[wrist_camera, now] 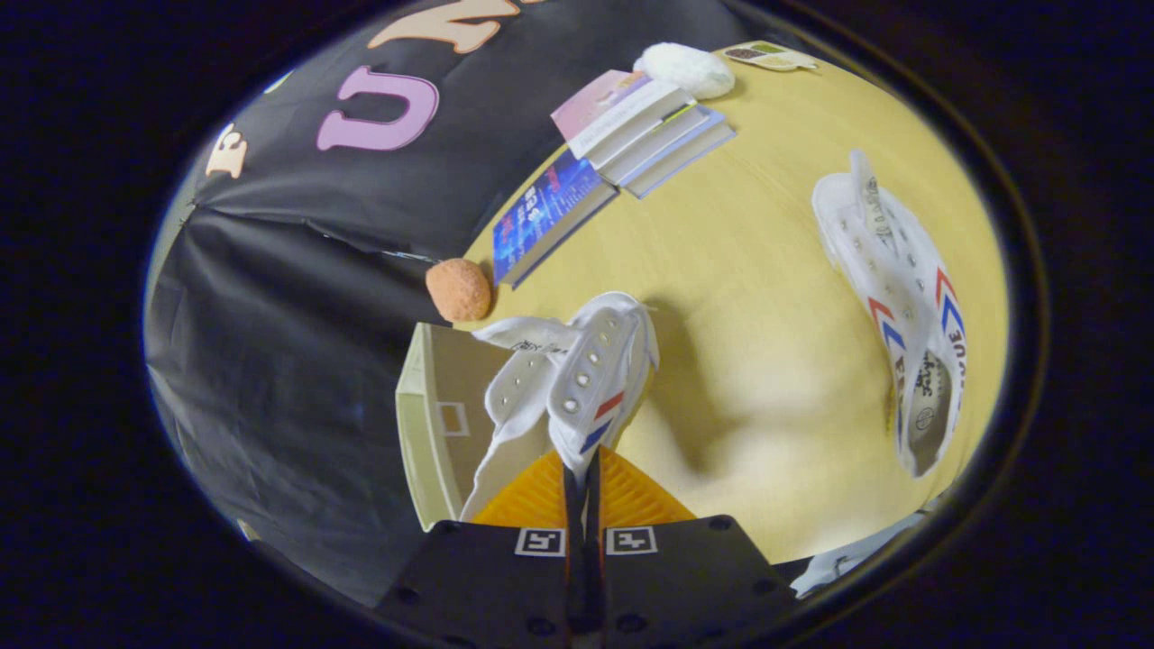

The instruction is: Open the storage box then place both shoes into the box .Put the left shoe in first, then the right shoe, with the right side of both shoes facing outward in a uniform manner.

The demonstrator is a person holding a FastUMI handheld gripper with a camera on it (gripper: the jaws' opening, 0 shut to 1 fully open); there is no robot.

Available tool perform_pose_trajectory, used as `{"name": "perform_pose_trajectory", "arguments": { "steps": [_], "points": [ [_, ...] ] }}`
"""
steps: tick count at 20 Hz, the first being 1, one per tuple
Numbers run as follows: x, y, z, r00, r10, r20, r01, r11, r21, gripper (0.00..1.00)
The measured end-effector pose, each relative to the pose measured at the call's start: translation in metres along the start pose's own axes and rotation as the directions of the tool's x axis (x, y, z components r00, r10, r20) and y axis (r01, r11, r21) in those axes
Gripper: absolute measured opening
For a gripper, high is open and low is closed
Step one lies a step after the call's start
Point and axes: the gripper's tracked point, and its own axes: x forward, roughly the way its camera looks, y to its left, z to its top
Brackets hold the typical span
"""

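- Gripper view, item one: tool (584, 469), fingers pressed together on the side wall of a white shoe (577, 379); the shoe hangs lifted ahead of the fingers, tongue and eyelet rows splayed, a thin fold of canvas pinched between the pads.
- Held shoe: soft canvas, metal eyelets, red and blue stripes on the flank; gripped by one edge, most likely so that it can be lowered sideways into the box with a chosen flank outward.
- Storage box (433, 424): pale, stiff-walled, rectangular, open, standing just behind and below the held shoe at the table's near-left edge; a small square mark shows on its inner wall. No shoe seen inside, so the first placement looks not yet done.
- Second shoe (902, 306): same make, lying on its side well apart to the right, opening towards the camera, chevron stripes up.
- Table (748, 297): smooth, light yellow wood-look top.
- Books (622, 135): a loose stack with one blue-covered volume lying beside it, far side.
- Orange ball (459, 288): rough, spongy, at the table's edge beyond the box.
- White fluffy lump (685, 68): beyond the books.
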Motion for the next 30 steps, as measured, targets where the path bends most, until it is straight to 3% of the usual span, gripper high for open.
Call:
{"name": "perform_pose_trajectory", "arguments": {
  "steps": [6,9,14,17,22,30],
  "points": [
    [-0.03,0.086,0.011,0.996,0.09,0.018,-0.086,0.983,-0.162,0.02],
    [-0.032,0.14,0.002,0.986,0.165,-0.02,-0.165,0.961,-0.223,0.02],
    [0.002,0.203,-0.032,0.961,0.236,-0.148,-0.266,0.933,-0.242,0.02],
    [0.044,0.212,-0.057,0.95,0.21,-0.232,-0.261,0.941,-0.217,0.02],
    [0.076,0.211,-0.095,0.946,0.098,-0.309,-0.179,0.953,-0.246,0.02],
    [0.101,0.206,-0.144,0.948,-0.111,-0.297,0.005,0.942,-0.335,0.02]
  ]
}}
